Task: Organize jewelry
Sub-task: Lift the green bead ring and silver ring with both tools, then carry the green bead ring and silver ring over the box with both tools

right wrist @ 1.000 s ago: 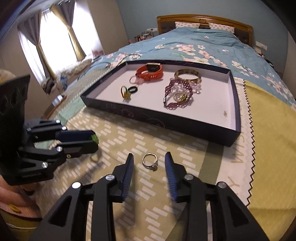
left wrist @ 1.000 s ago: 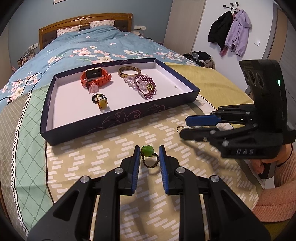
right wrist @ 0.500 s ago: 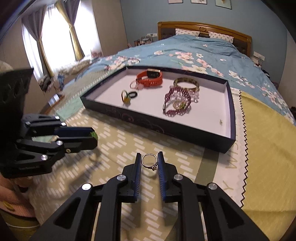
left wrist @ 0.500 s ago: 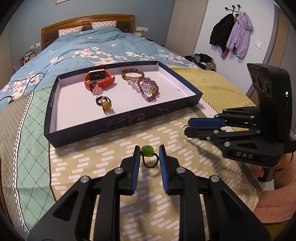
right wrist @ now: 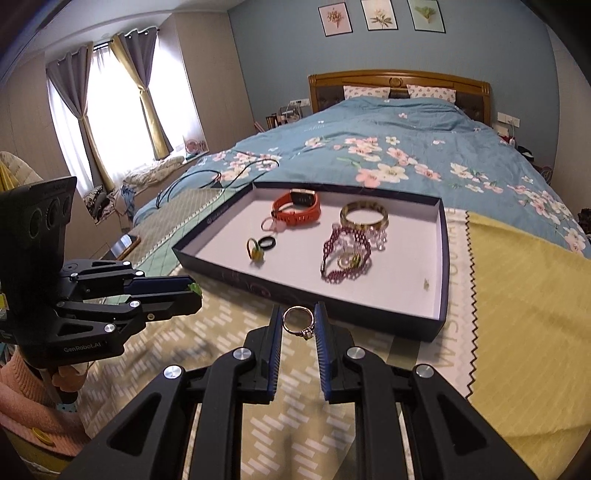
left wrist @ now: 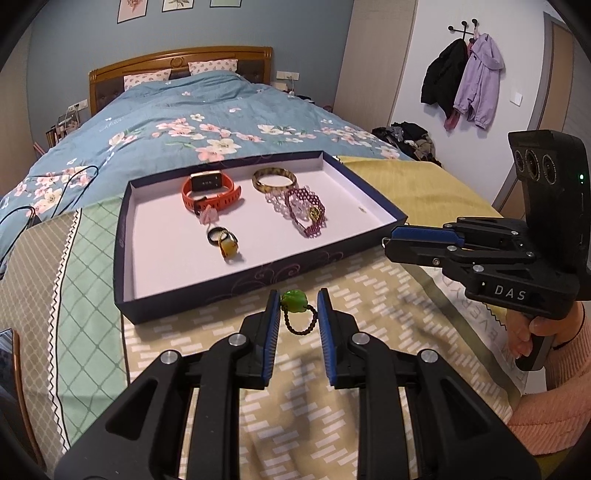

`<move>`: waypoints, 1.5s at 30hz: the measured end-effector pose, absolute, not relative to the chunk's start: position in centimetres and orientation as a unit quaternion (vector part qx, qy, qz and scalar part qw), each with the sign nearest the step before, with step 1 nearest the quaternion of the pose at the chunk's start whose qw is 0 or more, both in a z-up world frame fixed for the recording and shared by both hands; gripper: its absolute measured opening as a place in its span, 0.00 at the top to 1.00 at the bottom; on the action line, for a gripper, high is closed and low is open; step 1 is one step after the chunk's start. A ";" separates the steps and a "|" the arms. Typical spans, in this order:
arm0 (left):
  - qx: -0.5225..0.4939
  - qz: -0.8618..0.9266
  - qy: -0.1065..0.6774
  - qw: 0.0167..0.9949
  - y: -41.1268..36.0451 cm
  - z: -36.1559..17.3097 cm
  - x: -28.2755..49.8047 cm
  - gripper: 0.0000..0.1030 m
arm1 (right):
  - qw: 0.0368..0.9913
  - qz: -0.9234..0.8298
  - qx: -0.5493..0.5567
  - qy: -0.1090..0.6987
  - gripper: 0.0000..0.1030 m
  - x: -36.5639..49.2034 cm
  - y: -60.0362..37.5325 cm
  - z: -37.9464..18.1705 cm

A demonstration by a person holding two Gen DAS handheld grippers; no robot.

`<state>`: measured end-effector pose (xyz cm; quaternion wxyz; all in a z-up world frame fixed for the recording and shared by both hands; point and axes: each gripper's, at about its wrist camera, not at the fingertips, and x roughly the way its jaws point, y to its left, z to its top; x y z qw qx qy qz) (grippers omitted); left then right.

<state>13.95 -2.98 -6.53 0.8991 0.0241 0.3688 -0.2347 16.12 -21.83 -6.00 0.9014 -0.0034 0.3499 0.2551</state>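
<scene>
Two tongs, each gripping a ring above the bed: left tongs (left wrist: pixel 297 314) clamped on green bead ring (left wrist: pixel 295 308), right tongs (right wrist: pixel 298 321), just closed, pinching silver ring (right wrist: pixel 298 322). Next: carry to tray (right wrist: pixel 441 258), release gently.

A blue-grey wall (right wrist: pixel 280 48) carries three framed flower prints (right wrist: pixel 378 14) above a wooden headboard (right wrist: pixel 399 79). Gold and grey curtains (right wrist: pixel 147 92) flank a bright window (right wrist: pixel 110 122). Jackets hang on a white wall's coat hook (left wrist: pixel 463 74).
</scene>
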 end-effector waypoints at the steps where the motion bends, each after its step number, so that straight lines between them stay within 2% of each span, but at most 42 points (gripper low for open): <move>1: 0.025 -0.234 0.366 0.900 -2.9 -6.4 14.0 0.80 | 0.902 0.255 -0.004 0.348 0.85 16.2 -21.8 -5.9; 24: 0.036 -0.207 0.336 0.918 -2.5 -4.1 16.0 0.80 | 0.912 0.253 -0.002 0.322 0.85 18.6 -21.5 -4.3; 45: 0.041 -0.193 0.337 0.921 -2.8 -4.4 18.3 0.80 | 0.911 0.245 0.003 0.332 0.85 20.8 -21.4 -5.0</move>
